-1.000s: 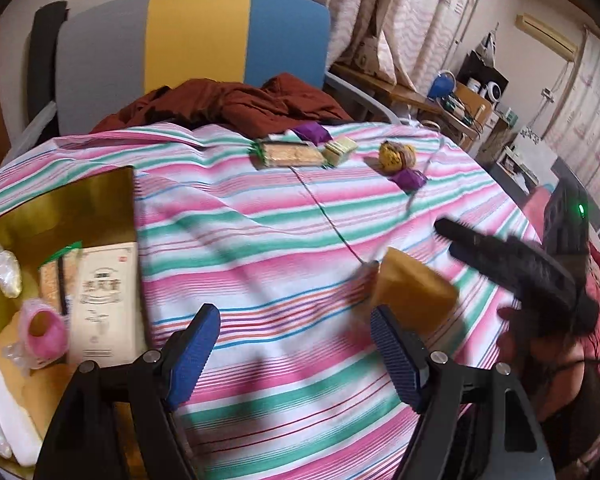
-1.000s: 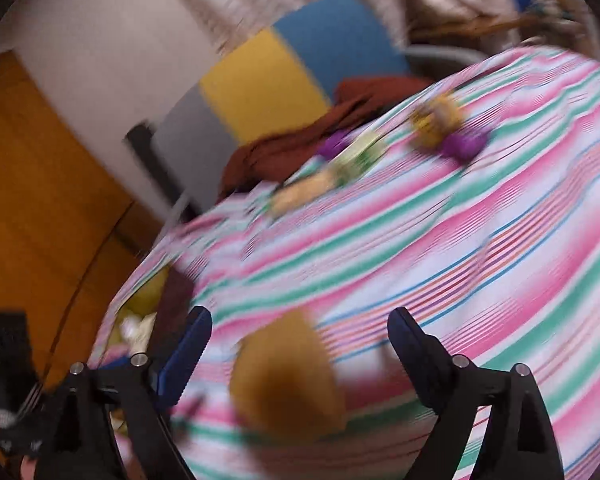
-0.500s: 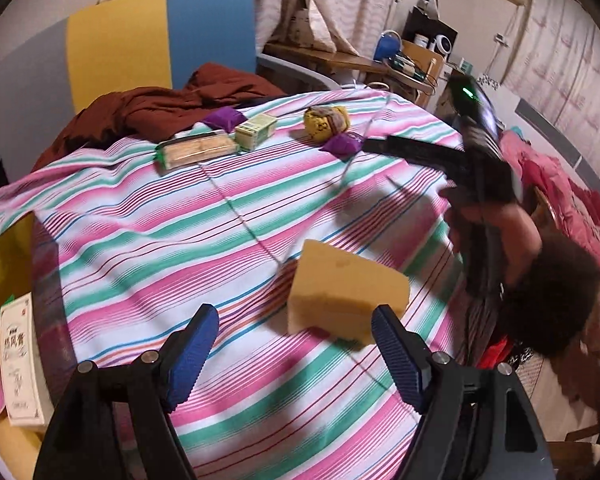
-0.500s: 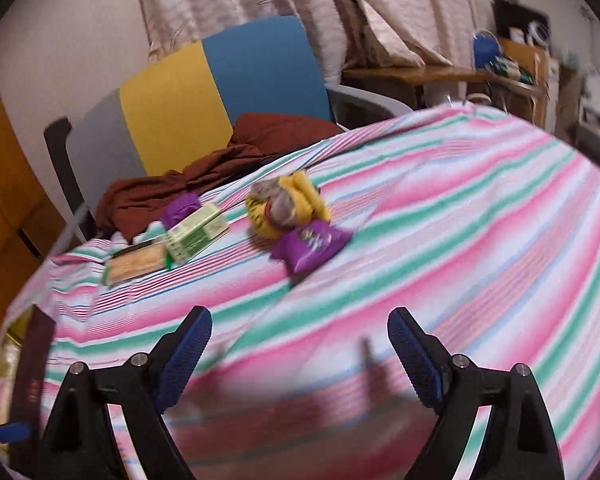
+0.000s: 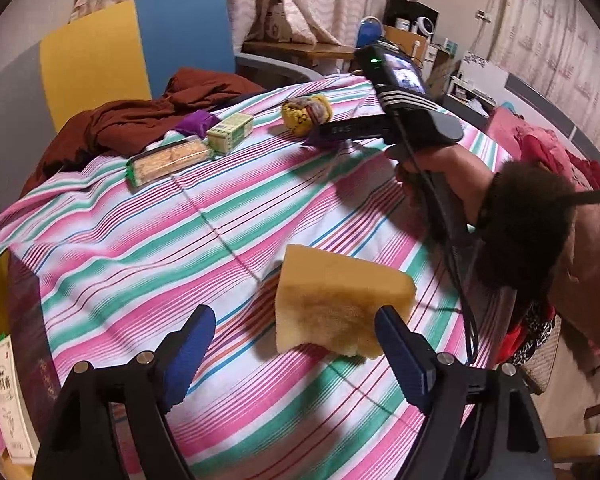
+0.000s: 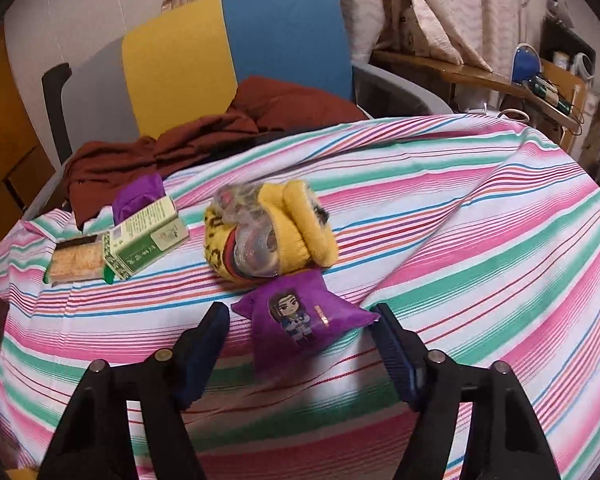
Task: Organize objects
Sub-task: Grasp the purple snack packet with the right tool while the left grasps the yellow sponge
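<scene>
Between the spread fingers of the right gripper lay the purple pouch, long axis crosswise, corners near both pads; left gripper open, empty.

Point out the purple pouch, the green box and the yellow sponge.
purple pouch point(image 6: 300, 320): right wrist view, on its printed cartoon figure.
green box point(image 6: 148, 240): right wrist view, on its long side face.
yellow sponge point(image 5: 340, 292): left wrist view, on its top face.

My left tongs and right tongs are black frames with ribbed blue pads and silver screws. My right hand shows bare skin, a dark fuzzy cuff, a black cable.
</scene>
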A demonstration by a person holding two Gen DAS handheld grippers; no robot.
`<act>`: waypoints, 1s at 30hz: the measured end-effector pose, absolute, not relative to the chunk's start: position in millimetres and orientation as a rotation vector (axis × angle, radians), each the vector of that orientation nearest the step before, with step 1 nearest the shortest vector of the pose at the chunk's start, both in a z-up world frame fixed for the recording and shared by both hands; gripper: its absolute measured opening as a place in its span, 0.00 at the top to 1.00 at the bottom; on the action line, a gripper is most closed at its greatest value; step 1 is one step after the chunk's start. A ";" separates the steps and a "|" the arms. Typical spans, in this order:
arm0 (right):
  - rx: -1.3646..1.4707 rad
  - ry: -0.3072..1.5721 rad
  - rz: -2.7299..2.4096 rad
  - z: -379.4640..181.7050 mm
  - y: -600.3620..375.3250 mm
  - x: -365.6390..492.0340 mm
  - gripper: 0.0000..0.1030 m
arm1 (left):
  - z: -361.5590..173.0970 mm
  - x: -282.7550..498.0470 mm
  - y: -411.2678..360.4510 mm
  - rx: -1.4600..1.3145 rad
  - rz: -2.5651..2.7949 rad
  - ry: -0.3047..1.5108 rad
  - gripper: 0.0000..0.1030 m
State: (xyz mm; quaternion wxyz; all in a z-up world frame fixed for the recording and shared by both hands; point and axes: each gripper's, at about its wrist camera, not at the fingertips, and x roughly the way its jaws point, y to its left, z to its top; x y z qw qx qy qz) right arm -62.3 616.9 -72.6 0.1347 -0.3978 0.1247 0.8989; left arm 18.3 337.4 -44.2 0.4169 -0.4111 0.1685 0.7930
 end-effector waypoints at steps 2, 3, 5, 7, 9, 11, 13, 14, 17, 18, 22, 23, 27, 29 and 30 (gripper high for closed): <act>-1.156 0.354 2.601 -74.5 616.0 -61.7 0.42 | -44.1 18.2 340.7 -1.023 1.986 0.420 0.19; -1.153 0.355 2.594 -75.0 616.7 -60.8 0.47 | -43.3 18.2 341.9 -1.016 1.979 0.409 0.19; -1.132 0.377 2.591 -75.5 620.0 -57.2 0.54 | -41.7 18.4 343.0 -1.002 1.970 0.391 0.19; -1.115 0.415 2.593 -75.3 623.7 -53.7 0.56 | -39.8 19.5 344.1 -0.980 1.960 0.378 0.18; -1.110 0.440 2.589 -74.7 624.9 -50.2 0.57 | -40.9 19.5 347.2 -0.969 1.951 0.389 0.15; -1.103 0.442 2.582 -73.3 621.5 -44.8 0.57 | -43.4 18.6 352.0 -0.963 1.944 0.399 0.15; -1.101 0.447 2.584 -72.1 616.2 -37.4 0.57 | -47.8 15.3 357.0 -0.967 1.934 0.401 0.15; -1.098 0.450 2.584 -71.9 612.8 -32.3 0.57 | -50.4 13.3 360.2 -0.966 1.932 0.408 0.15; -1.075 0.466 2.592 -70.8 602.6 -17.0 0.57 | -57.6 8.4 368.5 -0.958 1.932 0.443 0.15; -1.064 0.471 2.593 -70.3 599.4 -11.8 0.57 | -59.1 7.5 369.9 -0.958 1.930 0.445 0.14; -1.026 0.495 2.595 -70.0 591.9 1.7 0.57 | -58.1 4.8 376.7 -0.954 1.910 0.420 0.12; -1.015 0.504 2.592 -70.0 591.4 4.9 0.57 | -57.6 4.9 377.6 -0.954 1.908 0.416 0.12; -0.946 0.546 2.565 -67.3 592.3 19.7 0.57 | -53.3 6.1 380.4 -0.945 1.896 0.363 0.12; -0.910 0.589 2.549 -67.8 592.3 29.9 0.57 | -54.9 7.5 386.7 -0.934 1.896 0.387 0.12; -0.901 0.606 2.545 -68.5 591.6 33.5 0.58 | -56.4 9.1 390.2 -0.928 1.897 0.410 0.12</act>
